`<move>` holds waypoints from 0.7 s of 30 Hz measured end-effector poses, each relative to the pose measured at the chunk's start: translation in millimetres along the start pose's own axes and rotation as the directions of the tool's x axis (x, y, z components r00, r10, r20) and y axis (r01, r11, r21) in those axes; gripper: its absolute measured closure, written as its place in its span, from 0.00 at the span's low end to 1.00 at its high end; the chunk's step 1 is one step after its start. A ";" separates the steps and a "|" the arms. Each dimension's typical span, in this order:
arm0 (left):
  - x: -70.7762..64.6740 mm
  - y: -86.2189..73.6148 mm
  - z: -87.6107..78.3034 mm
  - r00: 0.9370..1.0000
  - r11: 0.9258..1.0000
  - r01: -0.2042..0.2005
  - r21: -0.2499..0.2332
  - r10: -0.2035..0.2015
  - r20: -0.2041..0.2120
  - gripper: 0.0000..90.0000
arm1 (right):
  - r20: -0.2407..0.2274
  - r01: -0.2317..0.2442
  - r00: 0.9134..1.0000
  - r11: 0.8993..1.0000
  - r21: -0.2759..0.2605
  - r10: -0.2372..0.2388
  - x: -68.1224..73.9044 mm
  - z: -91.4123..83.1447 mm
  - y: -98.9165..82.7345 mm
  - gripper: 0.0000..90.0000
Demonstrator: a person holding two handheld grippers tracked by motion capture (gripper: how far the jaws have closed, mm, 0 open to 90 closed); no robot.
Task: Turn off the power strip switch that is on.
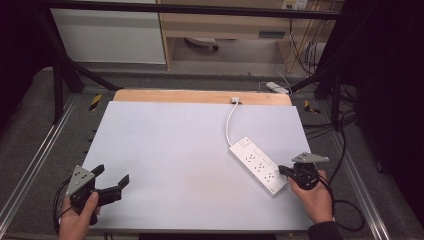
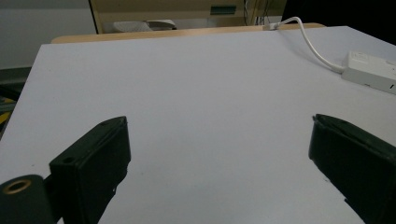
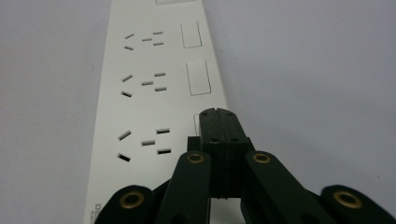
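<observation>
Two grippers: your right gripper (image 1: 286, 171), jaws closed, empty, tips at the strip's (image 1: 256, 164) lower-right end; strip runs up-left, frame right. Left gripper (image 1: 111, 179) open, lower left, well apart.

A power strip (image 1: 256, 165) lies on the table (image 1: 170, 150) toward four o'clock, its cable (image 1: 229, 123) running to the twelve o'clock edge. The right gripper (image 1: 283, 171) sits over the strip's near end; the left gripper (image 1: 111, 176) sits at eight o'clock.
</observation>
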State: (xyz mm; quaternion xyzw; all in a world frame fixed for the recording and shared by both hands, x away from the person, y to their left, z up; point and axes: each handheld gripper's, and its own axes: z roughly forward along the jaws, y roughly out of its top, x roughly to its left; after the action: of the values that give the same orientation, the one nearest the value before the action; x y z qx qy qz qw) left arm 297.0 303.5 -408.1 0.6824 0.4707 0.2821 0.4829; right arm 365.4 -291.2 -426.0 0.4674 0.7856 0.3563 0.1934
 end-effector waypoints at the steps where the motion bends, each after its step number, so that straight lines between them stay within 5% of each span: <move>1: 0.0 0.0 0.0 1.000 1.000 0.000 0.000 0.000 0.000 0.06 | 0.000 -0.001 1.000 1.000 0.000 0.001 0.2 0.2 -0.1 1.00; 21: -0.9 -0.2 0.5 1.000 1.000 -0.004 0.002 0.004 0.007 0.06 | 0.011 0.013 1.000 1.000 -0.009 -0.013 3.0 1.6 -3.4 1.00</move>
State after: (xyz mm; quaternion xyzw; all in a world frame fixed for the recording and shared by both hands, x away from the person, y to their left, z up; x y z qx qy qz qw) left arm 297.0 302.5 -408.4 0.6847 0.4682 0.2801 0.4832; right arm 362.9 -289.0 -429.5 0.4633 0.7861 0.3560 0.2019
